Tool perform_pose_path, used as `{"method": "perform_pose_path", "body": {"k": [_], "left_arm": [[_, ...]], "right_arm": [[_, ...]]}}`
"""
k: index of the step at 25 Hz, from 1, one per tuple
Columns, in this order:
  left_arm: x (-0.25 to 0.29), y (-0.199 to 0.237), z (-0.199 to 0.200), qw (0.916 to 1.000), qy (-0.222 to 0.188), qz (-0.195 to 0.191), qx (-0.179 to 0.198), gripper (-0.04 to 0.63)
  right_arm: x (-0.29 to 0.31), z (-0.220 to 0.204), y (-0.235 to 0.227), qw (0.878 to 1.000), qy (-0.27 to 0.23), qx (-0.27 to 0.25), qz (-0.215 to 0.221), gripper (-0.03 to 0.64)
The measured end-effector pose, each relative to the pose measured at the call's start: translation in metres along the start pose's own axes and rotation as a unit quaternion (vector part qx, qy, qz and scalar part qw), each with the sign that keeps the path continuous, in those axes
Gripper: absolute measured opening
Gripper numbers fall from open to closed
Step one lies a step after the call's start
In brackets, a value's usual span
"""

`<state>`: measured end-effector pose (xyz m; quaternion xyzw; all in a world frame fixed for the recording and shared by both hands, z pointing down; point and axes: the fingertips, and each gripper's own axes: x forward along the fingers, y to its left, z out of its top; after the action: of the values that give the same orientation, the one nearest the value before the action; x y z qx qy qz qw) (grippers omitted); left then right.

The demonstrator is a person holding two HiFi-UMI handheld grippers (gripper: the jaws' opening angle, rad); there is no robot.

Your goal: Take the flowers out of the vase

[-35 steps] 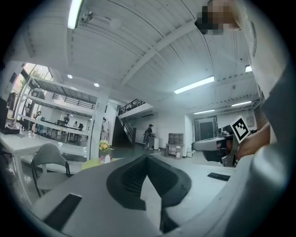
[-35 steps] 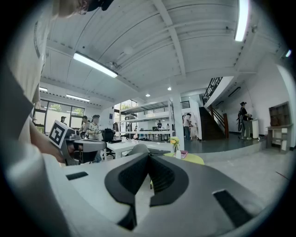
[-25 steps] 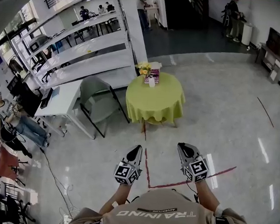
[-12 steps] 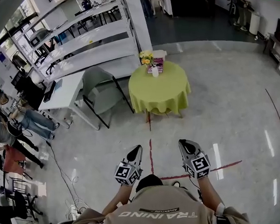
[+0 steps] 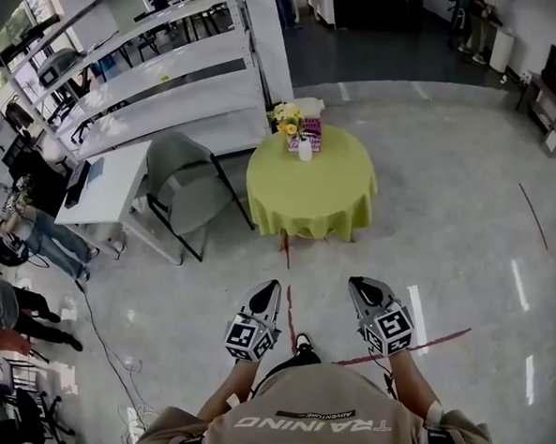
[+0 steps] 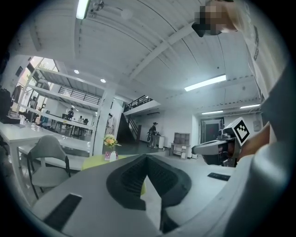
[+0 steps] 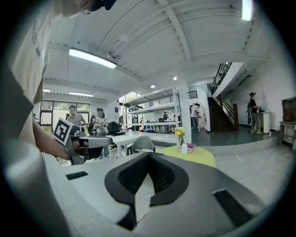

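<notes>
Clearly nothing is done yet: the grey left gripper [image 5: 269,286] and grey right gripper [image 5: 357,285], both with jaws together and empty, are near the person, well apart from the yellow flowers [image 5: 285,119] standing in the small white vase [image 5: 304,150] on the far round green-clothed table [image 5: 308,195].

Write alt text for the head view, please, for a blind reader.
A person holds the left hand-held gripper and the right hand-held gripper, both shut, over a floor, facing a round green table. Yellow flowers in a white vase stand near its far edge; a grey chair is at its left.
</notes>
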<state>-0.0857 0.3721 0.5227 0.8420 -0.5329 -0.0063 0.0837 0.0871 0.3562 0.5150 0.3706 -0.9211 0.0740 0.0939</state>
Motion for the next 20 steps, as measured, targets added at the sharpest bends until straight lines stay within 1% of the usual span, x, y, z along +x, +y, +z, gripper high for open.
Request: {"method": "perform_pose_path", "body": {"k": [4,7,12,15,20], "left_arm": [[0.038,0.042,0.007,0.9998,0.0,-0.02,0.002,0.002],[0.06,0.064,0.012,0.9993,-0.001,-0.038,0.006,0.002],[0.086,0.095,0.017,0.9984,0.003,-0.055,-0.005,0.002],[0.102,0.112,0.014,0.9982,0.008,-0.059,-0.009,0.002],[0.122,0.137,-0.002,0.998,0.027,-0.052,-0.024,0.002]], "right_arm": [[0.046,0.009,-0.019,1.0,0.011,-0.003,-0.027,0.002],[0.071,0.013,-0.031,0.999,0.015,0.002,-0.047,0.002],[0.106,0.016,-0.05,0.997,0.025,0.014,-0.076,0.002],[0.128,0.018,-0.064,0.996,0.025,0.015,-0.084,0.002],[0.156,0.012,-0.081,0.996,0.037,0.024,-0.082,0.002]]}}
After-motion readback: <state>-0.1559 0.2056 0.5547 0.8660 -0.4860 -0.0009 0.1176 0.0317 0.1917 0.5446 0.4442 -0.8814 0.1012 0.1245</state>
